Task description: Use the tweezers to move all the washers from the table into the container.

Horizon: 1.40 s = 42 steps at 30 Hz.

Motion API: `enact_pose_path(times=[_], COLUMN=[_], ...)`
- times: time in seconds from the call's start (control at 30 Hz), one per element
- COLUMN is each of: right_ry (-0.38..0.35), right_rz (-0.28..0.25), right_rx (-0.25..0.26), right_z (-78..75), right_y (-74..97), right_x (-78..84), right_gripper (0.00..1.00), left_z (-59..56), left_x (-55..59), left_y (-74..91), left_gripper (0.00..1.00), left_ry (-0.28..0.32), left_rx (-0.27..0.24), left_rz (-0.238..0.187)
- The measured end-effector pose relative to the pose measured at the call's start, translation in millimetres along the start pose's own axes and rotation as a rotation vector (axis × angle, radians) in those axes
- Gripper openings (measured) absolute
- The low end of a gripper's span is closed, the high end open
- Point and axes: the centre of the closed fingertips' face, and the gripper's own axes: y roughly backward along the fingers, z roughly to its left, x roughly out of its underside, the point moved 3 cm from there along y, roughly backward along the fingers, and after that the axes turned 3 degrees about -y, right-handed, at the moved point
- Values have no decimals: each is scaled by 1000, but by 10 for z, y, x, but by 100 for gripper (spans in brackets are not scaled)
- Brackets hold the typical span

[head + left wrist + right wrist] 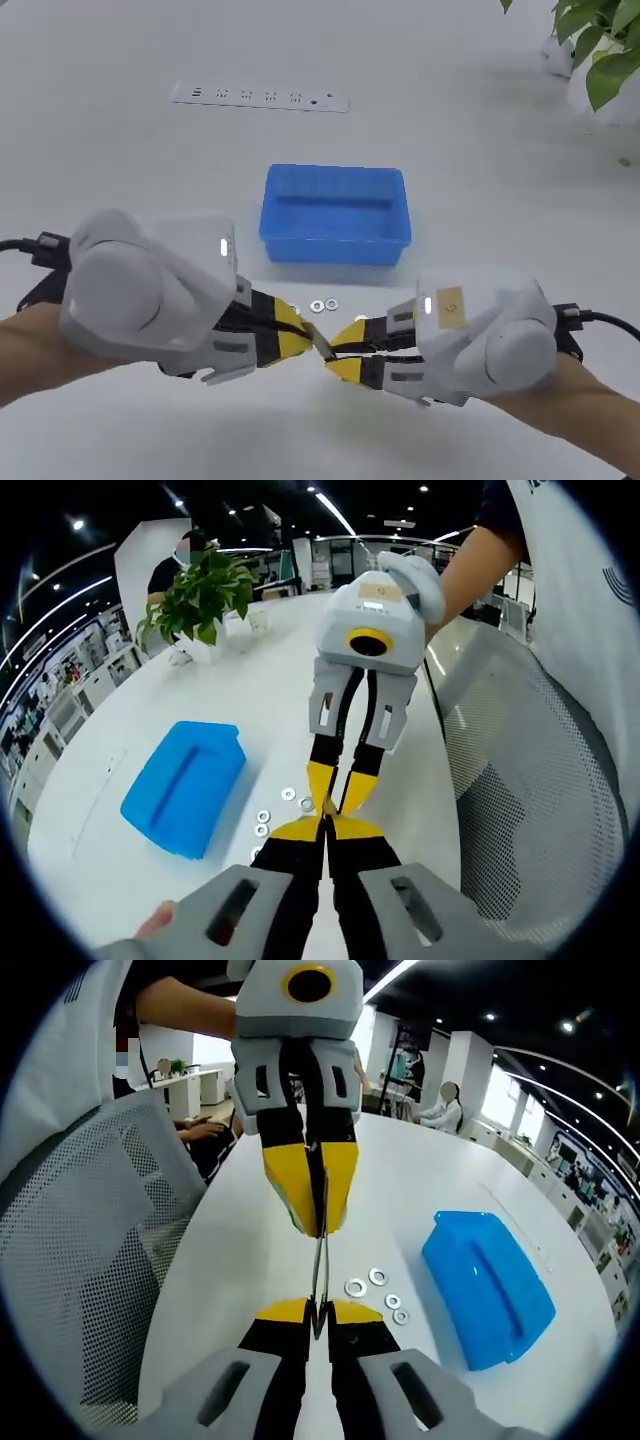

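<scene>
Looking down in the head view: blue container (335, 215) sits on the white desk (480, 130), no washer seen inside it. Washers (325, 305) lie in a small cluster on the desk just in front of the container's near wall. Nearer the person than the washers, left hand-held gripper (298, 340) and right hand-held gripper (347, 366) point at each other, tips almost meeting, with the tweezers (323, 346) bridging them. Power strip (260, 97) lies well beyond the container; plant (595, 50) stands off past its far right corner. Left gripper view: own jaws pressed together on one end of the tweezers; washers lie between the container and the tools. Right gripper view: own jaws likewise pinched on the thin metal strip, which runs straight up to the left one's yellow tips; four washers can be counted beside the container's long wall. Judgement: the tweezers look like thin, stiff, springy steel, slick enough to twist between flat pads. They are best held mid-shank, across both blades, so that a squeeze closes the points. The washers look small, flat, light and hard, likely to skate on the smooth desk. Take each one across its rim, or with one point through the hole.
</scene>
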Motion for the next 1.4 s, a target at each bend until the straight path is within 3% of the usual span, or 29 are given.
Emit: enact_pose_path(times=[0.27, 0.37, 0.53, 0.63, 0.7, 0.93, 1.03, 1.4], right_ry=[-31, -33, -37, -40, -43, -54, -38, -36], right_rz=[-30, -37, -44, -48, -51, -70, -44, -48], right_rx=[7, 4, 4, 2, -1, 8, 0, 4], right_z=[-1, 7, 16, 19, 29, 28, 40, 30], right_y=[24, 22, 17, 26, 28, 14, -20, -28], right_x=[16, 11, 4, 10, 17, -46, 10, -20], right_gripper=[7, 7, 7, 7, 7, 7, 7, 7], left_z=[-29, -56, -36, -49, -65, -72, -82, -37], left_x=[-124, -207, -186, -199, -203, -299, -247, -205], left_y=[-30, -45, -97, -105, -111, -167, -199, -122], left_gripper=[8, 10, 7, 7, 7, 7, 7, 7], left_ry=[6, 7, -13, -3, 35, 12, 12, 23], left_rx=[20, 41, 42, 56, 80, 67, 74, 62], left_rz=[-48, -89, -70, -76, -81, -118, -103, -115])
